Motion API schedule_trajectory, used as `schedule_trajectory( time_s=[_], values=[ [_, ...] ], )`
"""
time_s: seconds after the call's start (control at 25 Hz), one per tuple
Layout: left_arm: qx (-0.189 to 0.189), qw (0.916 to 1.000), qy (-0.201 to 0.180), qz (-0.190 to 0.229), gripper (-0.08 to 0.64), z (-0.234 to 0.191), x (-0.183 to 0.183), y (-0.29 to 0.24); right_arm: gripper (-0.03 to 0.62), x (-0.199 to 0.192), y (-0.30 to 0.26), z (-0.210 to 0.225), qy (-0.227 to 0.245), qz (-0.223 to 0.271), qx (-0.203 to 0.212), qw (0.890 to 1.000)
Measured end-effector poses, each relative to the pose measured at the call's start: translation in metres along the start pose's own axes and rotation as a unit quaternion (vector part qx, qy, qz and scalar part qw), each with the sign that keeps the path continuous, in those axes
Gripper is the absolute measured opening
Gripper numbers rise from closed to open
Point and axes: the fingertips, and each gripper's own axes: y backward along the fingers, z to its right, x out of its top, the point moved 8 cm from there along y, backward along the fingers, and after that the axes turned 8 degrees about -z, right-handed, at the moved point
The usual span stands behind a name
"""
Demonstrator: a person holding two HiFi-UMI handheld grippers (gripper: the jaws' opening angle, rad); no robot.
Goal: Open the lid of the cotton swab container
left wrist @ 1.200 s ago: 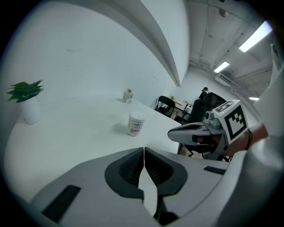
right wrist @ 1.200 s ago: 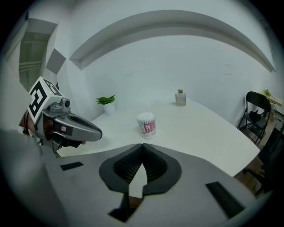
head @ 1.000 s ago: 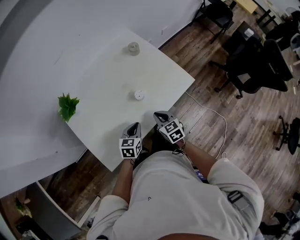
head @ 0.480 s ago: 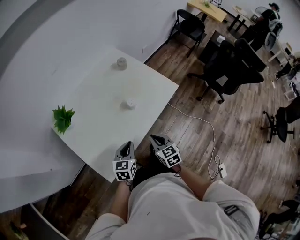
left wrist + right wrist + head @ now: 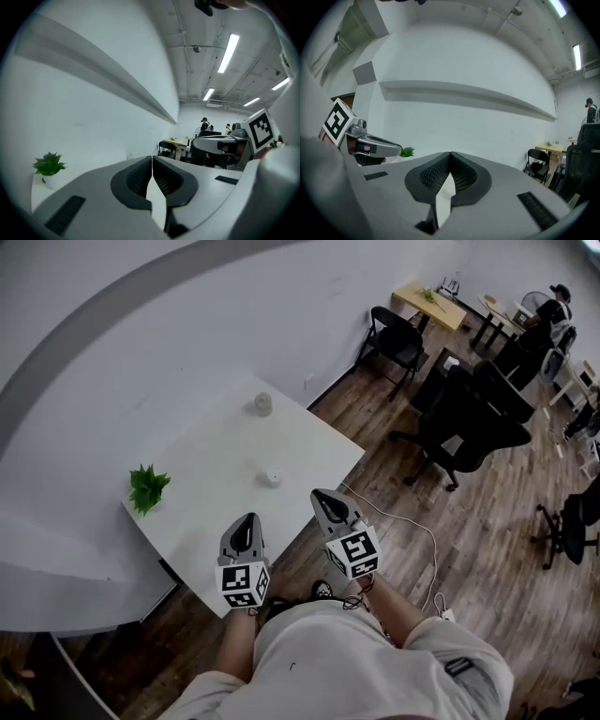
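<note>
Two small round containers stand on the white table (image 5: 216, 451): a white one (image 5: 272, 478) near the middle and a greyish one (image 5: 263, 404) at the far corner. I cannot tell which holds the cotton swabs. My left gripper (image 5: 246, 520) hangs above the table's near edge, its jaws shut on nothing (image 5: 152, 159). To its right, my right gripper (image 5: 322, 494) is held past the table's right edge, also shut and empty (image 5: 450, 154). Both are well short of the containers and point nearly level toward the white wall. Neither gripper view shows a container.
A small green plant (image 5: 147, 487) stands at the table's left corner. A white cable (image 5: 403, 521) lies on the wooden floor to the right. Black office chairs (image 5: 469, 432) and a folding chair (image 5: 396, 338) stand further right; people sit at desks at the far right.
Both grippers have risen from beside my lap to over the table's near edge, tipping up toward level. Their jaws stayed shut. The head view has swung to show more wall and room.
</note>
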Motion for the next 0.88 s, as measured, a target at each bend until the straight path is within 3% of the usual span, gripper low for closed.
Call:
schedule_trajectory(
  time_s=[0.16, 0.32, 0.6, 0.88],
  values=[
    [0.014, 0.999, -0.01, 0.042, 0.023, 0.009, 0.039, 0.013, -0.002, 0.028, 0.022, 0.013, 0.009, 0.036, -0.009, 0.999],
    [0.029, 0.9976, -0.017, 0.061, 0.023, 0.014, 0.056, 0.02, -0.002, 0.034, 0.029, 0.017, 0.001, 0.052, -0.012, 0.999],
    [0.043, 0.9975, -0.014, 0.054, 0.023, 0.012, 0.047, 0.025, -0.002, 0.034, 0.04, 0.025, -0.001, 0.056, -0.019, 0.998],
    [0.032, 0.998, -0.021, 0.05, 0.023, 0.018, 0.044, 0.024, -0.002, 0.03, 0.041, 0.023, -0.006, 0.051, -0.021, 0.998]
  ],
)
